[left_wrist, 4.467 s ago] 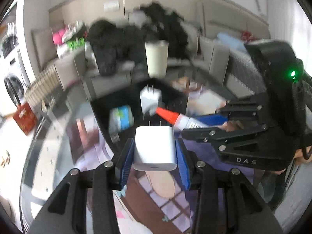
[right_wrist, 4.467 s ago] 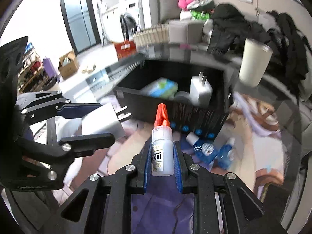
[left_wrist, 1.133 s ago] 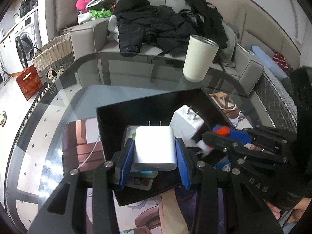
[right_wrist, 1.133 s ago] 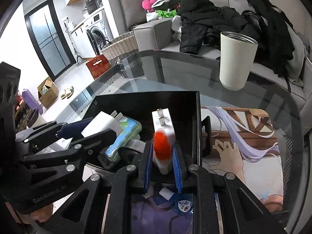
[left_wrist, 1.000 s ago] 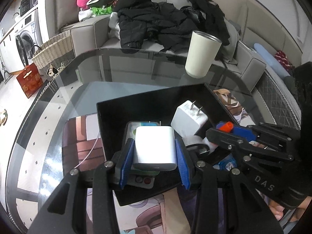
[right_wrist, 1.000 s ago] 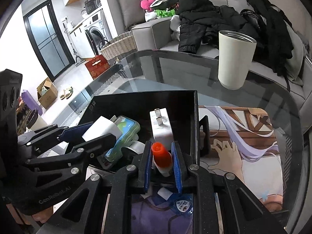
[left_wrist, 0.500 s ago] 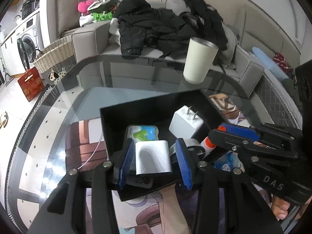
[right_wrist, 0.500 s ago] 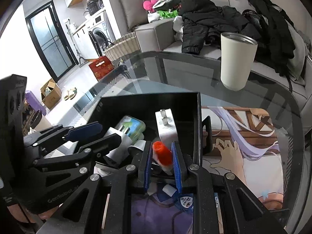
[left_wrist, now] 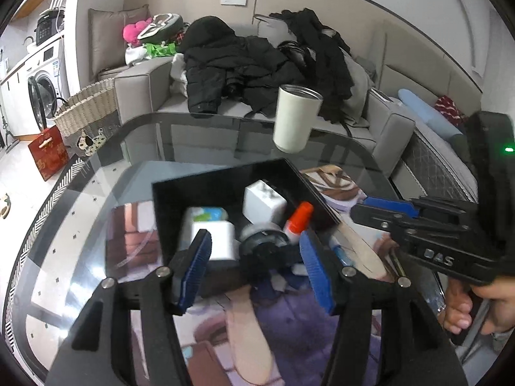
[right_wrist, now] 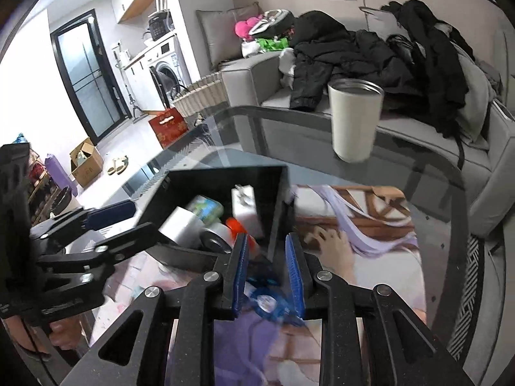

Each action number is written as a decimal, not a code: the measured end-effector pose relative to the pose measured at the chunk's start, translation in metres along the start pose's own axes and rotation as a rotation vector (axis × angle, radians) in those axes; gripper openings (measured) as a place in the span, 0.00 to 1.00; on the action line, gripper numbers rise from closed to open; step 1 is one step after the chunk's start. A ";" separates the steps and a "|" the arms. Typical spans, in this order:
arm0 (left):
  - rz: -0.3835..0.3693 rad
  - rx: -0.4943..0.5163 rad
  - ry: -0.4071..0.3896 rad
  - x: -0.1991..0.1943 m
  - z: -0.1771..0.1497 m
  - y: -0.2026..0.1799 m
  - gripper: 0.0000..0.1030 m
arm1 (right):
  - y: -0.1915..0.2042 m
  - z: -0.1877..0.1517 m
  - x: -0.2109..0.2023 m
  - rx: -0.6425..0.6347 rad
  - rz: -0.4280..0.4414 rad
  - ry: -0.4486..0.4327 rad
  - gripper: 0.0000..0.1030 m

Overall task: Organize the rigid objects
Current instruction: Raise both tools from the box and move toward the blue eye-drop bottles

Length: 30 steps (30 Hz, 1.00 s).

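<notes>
Both carried items have been released into the black box (left_wrist: pixel 225 183): the white charger (left_wrist: pixel 214 239) and the orange-capped glue bottle (left_wrist: pixel 297 222) now lie inside it, near its front wall, beside a second charger (left_wrist: pixel 264 201) and a roll of tape (left_wrist: pixel 264 241). The left claw (left_wrist: pixel 254 259) has just been opening and stands moderately wide, with nothing pressed between its pads; the right claw (right_wrist: pixel 265 267) has just been opening slightly, is narrow and empty. This pair is judged stowed. Small blue bottles (right_wrist: pixel 265 299) remain on the printed mat (right_wrist: pixel 370 225) outside the box's front corner, beneath the right claw. A white tumbler (left_wrist: pixel 296 119) stands toward the tabletop's far edge, well apart.
</notes>
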<state>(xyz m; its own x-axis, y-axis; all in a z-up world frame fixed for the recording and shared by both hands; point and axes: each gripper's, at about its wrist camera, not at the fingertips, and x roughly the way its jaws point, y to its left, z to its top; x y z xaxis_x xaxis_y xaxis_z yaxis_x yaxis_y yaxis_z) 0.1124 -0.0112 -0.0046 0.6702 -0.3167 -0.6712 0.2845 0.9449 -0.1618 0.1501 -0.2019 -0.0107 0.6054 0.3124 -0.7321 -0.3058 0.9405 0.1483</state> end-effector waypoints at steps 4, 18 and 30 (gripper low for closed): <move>-0.028 0.023 0.057 0.006 -0.011 -0.017 0.56 | -0.019 -0.017 0.006 0.032 0.000 0.057 0.26; -0.006 0.049 0.218 0.050 -0.041 -0.034 0.56 | -0.037 -0.046 0.061 0.044 -0.020 0.189 0.26; -0.009 0.048 0.267 0.050 -0.053 -0.021 0.56 | 0.005 -0.069 0.062 -0.036 0.006 0.227 0.28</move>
<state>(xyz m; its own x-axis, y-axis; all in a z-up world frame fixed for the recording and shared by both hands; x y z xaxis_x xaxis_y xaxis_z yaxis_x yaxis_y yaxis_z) 0.1033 -0.0427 -0.0734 0.4645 -0.2857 -0.8382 0.3261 0.9352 -0.1381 0.1357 -0.1873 -0.1011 0.4240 0.2761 -0.8626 -0.3373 0.9320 0.1325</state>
